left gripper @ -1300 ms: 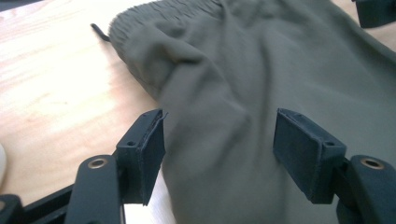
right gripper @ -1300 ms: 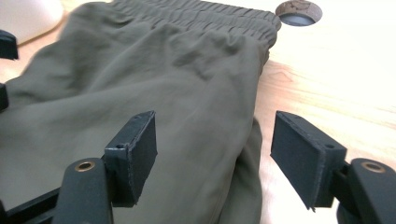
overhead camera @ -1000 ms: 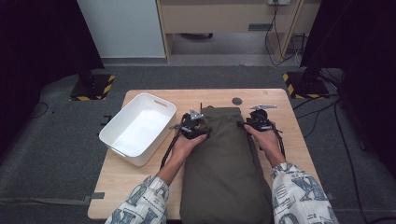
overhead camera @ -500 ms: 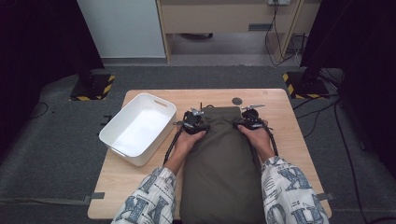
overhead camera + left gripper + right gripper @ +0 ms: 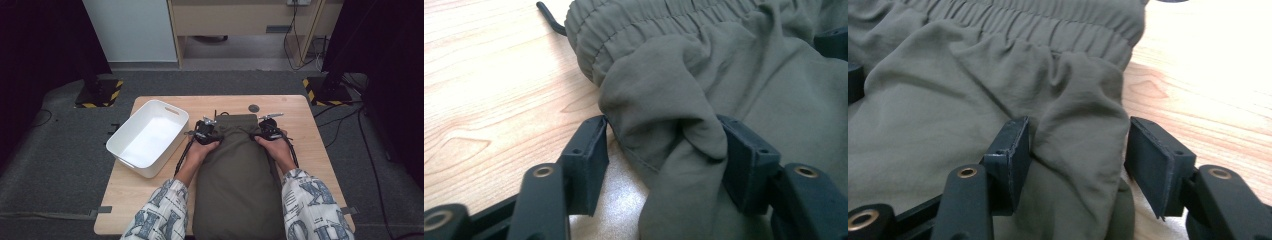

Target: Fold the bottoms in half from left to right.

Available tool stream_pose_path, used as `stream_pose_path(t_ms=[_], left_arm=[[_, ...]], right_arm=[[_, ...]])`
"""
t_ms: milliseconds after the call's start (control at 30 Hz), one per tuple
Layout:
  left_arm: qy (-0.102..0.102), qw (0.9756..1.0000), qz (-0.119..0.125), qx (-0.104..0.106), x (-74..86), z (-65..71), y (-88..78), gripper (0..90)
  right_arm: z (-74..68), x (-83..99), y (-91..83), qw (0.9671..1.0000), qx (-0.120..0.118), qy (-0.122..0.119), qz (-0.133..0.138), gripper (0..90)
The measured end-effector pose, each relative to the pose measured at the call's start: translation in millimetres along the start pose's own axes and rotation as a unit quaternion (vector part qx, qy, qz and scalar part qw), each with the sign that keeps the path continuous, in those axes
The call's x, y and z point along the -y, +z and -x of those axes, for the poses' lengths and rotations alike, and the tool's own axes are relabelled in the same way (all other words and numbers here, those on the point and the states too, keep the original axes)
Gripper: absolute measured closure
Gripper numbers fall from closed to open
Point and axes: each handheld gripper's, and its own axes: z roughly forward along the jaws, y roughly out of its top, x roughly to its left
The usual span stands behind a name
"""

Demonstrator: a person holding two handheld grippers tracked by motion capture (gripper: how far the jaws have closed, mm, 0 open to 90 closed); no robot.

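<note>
Both grippers at the waistband corners of the olive trousers

Nearest the person, two patterned sleeves [image 5: 160, 212] come in from the bottom edge of the high view, and the olive trousers [image 5: 239, 175] lie lengthwise between them on the wooden table [image 5: 300, 107], running off the near edge.

Farther up, the left gripper [image 5: 206, 131] sits at the left side of the trousers just below the waistband [image 5: 236, 119]. Its jaws have just been closing and stand partway apart with a bunched fold of cloth [image 5: 664, 125] between them; in the left gripper view the cloth lies against the right pad, while the left pad stands at the fold's edge and I cannot tell whether it presses.

The right gripper [image 5: 270, 129] sits at the matching spot on the right side. Its jaws have just been opening a little: a raised fold [image 5: 1083, 135] touches the left pad, and a clear gap shows between cloth and right pad, so nothing is clamped.

To the left of the trousers a white bin [image 5: 148, 137] stands on the table, angled. Beyond the waistband a black cord [image 5: 549, 16] end pokes out, and a small dark disc [image 5: 254, 108] lies near the far edge
</note>
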Motion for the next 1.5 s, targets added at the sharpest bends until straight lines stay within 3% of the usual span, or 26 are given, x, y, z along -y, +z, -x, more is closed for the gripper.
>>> stream_pose_path(t_ms=[67,167,300,433,633,933,1033,1500], left_arm=[[0.007,1.0,-0.005,0.0,-0.5,3.1,-0.4,48.0],[0.01,0.9999,-0.013,0.004,-1.5,5.5,-1.6,54.7],[0.02,0.9996,-0.019,0.007,-1.8,7.3,-3.3,67.6],[0.012,0.9997,-0.011,0.017,-0.1,6.4,-2.8,78.1],[0.004,0.9997,-0.001,0.023,-4.7,2.7,-6.5,81.7],[0.012,0.9992,0.032,0.02,-27.7,4.1,-26.9,82.5],[0.006,0.9987,0.045,0.022,-32.9,4.8,-32.4,82.5],[0.011,0.998,0.059,0.022,-45.7,8.5,-40.9,82.6]], right_arm=[[-2.8,0.1,-0.3,1.0,0.002,-0.007,-0.003,47.4],[-6.4,-1.9,-2.0,0.9998,-0.01,-0.012,-0.015,62.3],[-8.3,-4.9,-3.4,0.9992,-0.008,-0.018,-0.034,76.7],[-11.6,-4.8,-3.0,0.9992,-0.011,-0.018,-0.033,85.7],[-9.1,-4.4,-5.7,0.9996,-0.019,-0.008,-0.017,87.8],[-5.8,-16.2,-31.0,0.9986,-0.032,0.014,0.038,87.9],[-5.0,-18.3,-38.0,0.9981,-0.034,0.015,0.049,87.8],[-3.3,-25.6,-55.1,0.9969,-0.037,0.017,0.067,87.7]])
